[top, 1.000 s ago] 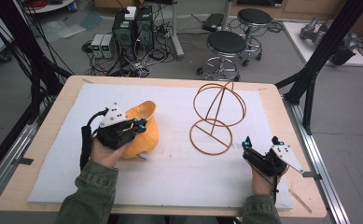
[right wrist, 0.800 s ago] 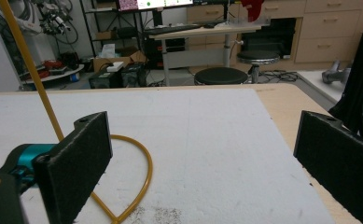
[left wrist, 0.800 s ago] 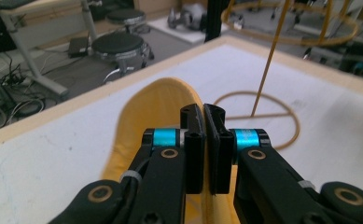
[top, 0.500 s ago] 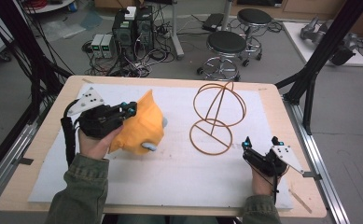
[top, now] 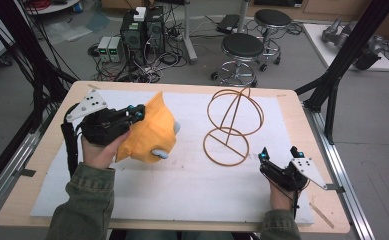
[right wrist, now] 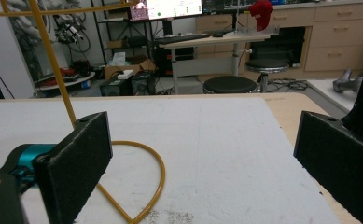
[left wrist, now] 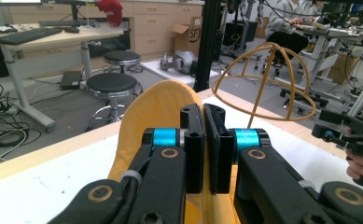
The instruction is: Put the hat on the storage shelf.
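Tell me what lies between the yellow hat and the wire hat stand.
Nothing: in the high view, only bare white table cover separates the yellow hat from the wire hat stand.

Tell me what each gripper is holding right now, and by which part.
The left gripper pinches the orange hat by its edge, lifted off the table. The right gripper holds nothing.

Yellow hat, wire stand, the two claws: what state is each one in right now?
Yellow hat: pinched at its brim, lifted and tilted, off the stand.
Wire stand: upright on the white mat, bare, nothing on it.
Left claw: shut on the hat's brim.
Right claw: open, holding nothing, low over the white mat beside the stand's base ring.
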Demonstrator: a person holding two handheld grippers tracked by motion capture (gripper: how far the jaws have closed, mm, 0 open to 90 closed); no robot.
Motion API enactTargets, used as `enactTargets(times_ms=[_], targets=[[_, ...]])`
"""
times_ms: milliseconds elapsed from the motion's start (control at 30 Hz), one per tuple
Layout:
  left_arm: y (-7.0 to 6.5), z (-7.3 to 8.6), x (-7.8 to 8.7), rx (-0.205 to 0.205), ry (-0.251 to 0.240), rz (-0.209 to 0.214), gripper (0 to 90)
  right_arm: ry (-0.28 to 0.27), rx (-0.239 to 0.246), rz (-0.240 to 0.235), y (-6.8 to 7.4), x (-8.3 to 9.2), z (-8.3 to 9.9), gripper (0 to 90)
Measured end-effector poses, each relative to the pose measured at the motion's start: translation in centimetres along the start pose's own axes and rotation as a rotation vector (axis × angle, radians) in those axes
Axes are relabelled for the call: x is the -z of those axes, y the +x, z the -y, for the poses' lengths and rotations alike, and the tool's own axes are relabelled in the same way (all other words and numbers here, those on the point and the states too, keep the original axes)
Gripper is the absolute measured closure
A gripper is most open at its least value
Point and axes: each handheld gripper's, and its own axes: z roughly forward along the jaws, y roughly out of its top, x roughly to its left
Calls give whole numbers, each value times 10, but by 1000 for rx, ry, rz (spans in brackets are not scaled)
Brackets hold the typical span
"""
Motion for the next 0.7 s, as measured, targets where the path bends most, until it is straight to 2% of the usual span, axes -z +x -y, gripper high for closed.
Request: enactTargets(times_ms=[133, 267, 367, 500, 667, 700], targets=[[-1, -2, 0, 0, -8, -6, 866, -10, -7, -19, 3, 4, -3, 32], [-2, -4, 0, 0, -11, -6, 866, -49, 48, -43, 11, 13, -11, 32], [-3, -5, 0, 3, -12, -3, 866, -79, 65, -66, 16, 19, -19, 32], [-5, -8, 0, 14, -25, 9, 866, -108, 69, -137, 31, 29, -29, 32], [-9, -9, 1, 32, -44, 29, 866, -133, 144, -238, 62, 39, -38, 33], [-9, -10, 1, 37, -47, 31, 865, -140, 176, -268, 71, 41, -40, 33]])
